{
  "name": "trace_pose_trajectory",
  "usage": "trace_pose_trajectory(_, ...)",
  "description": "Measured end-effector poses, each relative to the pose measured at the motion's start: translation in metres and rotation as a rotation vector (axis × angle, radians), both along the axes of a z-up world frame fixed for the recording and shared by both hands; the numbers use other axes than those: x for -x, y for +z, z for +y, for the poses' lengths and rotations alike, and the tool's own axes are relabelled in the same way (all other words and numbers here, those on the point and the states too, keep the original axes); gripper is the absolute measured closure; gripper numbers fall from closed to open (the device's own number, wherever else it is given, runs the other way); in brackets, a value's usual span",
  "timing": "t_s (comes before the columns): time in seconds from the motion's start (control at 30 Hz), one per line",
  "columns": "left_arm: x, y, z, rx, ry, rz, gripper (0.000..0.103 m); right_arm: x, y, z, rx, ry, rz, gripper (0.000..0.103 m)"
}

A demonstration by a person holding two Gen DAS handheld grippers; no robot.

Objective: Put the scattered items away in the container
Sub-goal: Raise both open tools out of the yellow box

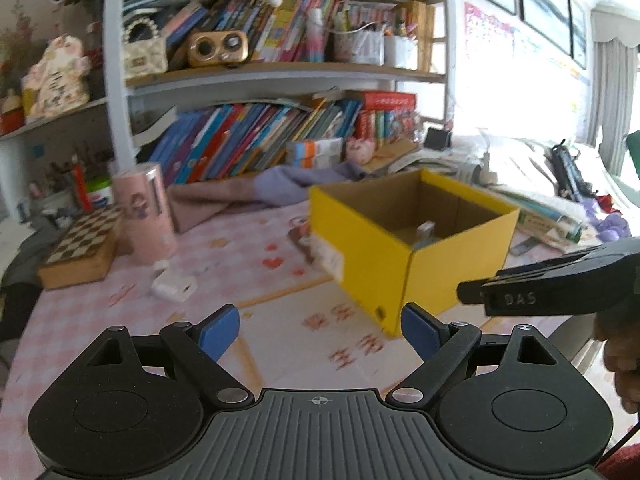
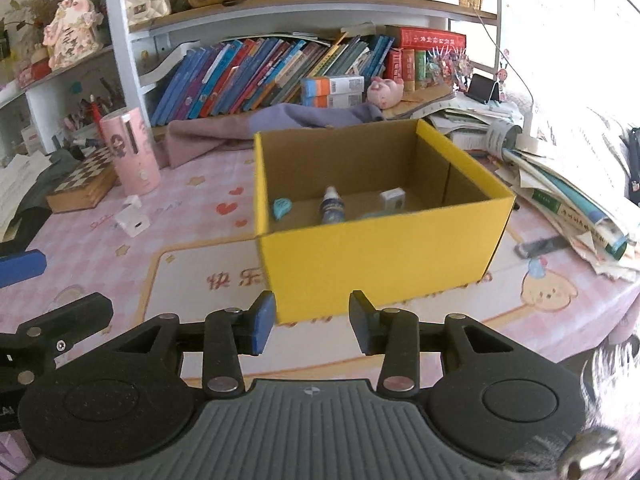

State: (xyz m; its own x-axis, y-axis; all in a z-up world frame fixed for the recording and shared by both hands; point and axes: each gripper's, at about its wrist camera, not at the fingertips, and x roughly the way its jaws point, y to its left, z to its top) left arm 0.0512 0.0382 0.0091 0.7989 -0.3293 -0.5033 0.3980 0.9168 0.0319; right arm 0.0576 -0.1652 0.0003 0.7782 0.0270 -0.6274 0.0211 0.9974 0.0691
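A yellow cardboard box [image 2: 380,260] stands open on the pink table; it also shows in the left wrist view [image 1: 372,256]. Inside lie a small blue-capped bottle [image 2: 332,206], a teal drop-shaped piece [image 2: 281,208] and a small white box [image 2: 393,199]. A white charger-like item [image 1: 173,286] lies loose on the table left of the box, also in the right wrist view [image 2: 132,222]. My left gripper [image 1: 320,332] is open and empty, low over the table before the box. My right gripper [image 2: 312,324] is open and empty, just short of the box's front wall.
A pink cylinder [image 2: 130,152] and a wooden chessboard box [image 2: 82,184] stand at the left. A purple cloth [image 2: 280,120] lies behind the box. Stacked papers and books [image 2: 560,184] crowd the right side. A dark flat item [image 2: 540,246] lies right of the box. Bookshelves rise behind.
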Motion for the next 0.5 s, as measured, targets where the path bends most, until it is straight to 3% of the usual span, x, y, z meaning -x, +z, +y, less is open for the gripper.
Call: trace_pose_trajectory(0.5, 0.022, 0.001, 0.06, 0.01, 0.204, -0.007, 0.013, 0.024, -0.006, 0.066, 0.034, 0.136, -0.007, 0.047)
